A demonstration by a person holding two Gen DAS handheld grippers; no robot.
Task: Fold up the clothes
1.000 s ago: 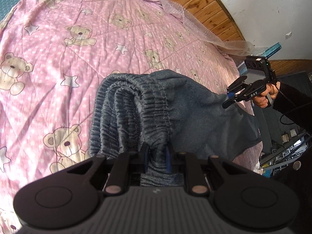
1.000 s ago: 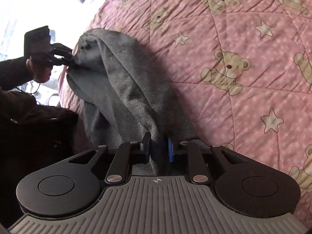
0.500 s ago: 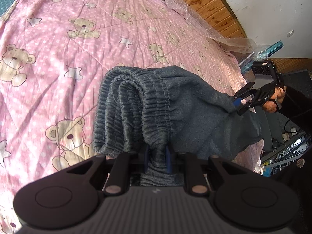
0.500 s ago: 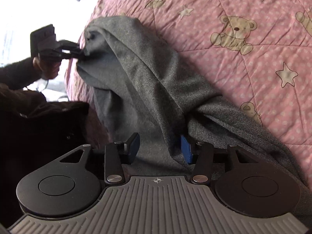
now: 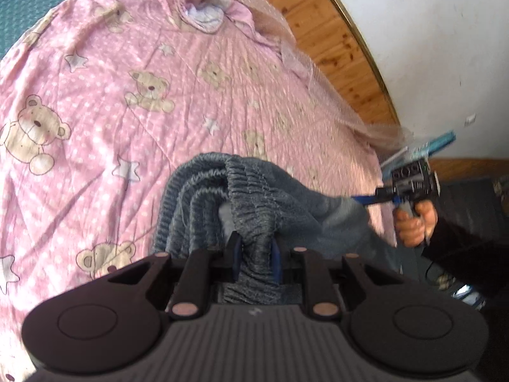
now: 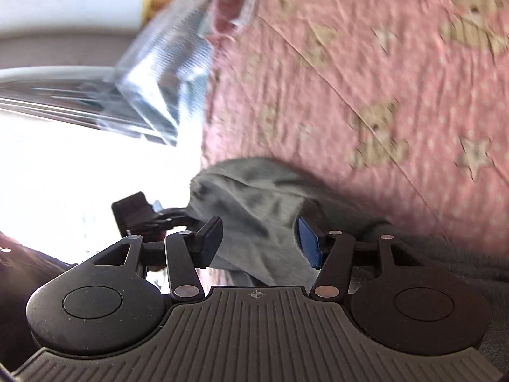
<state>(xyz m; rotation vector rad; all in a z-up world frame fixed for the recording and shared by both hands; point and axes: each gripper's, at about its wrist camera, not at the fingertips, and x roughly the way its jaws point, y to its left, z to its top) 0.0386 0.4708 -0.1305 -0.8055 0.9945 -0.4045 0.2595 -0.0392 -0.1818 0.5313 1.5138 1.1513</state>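
Grey trousers with a ribbed elastic waistband lie bunched on the pink teddy-bear bedspread. My left gripper pinches the waistband between its blue pads, and its jaws are opening slightly. In the right wrist view the same gripper holds the far end of the cloth. My right gripper is opening, its jaws wide; grey fabric lies between them but the pads do not press it. From the left wrist view it hangs at the trousers' right edge, held by a hand.
A wooden headboard and a white wall run along the bed's far side. A crinkled clear plastic package sits by the bed's edge, beside the bedspread. A blue-edged item lies beyond the right gripper. Dark furniture stands off the bed at right.
My right gripper let go of the grey fabric, spread its jaws wide and rolled, swinging its view toward the bed's edge. The left gripper kept the waistband and shifted slightly.
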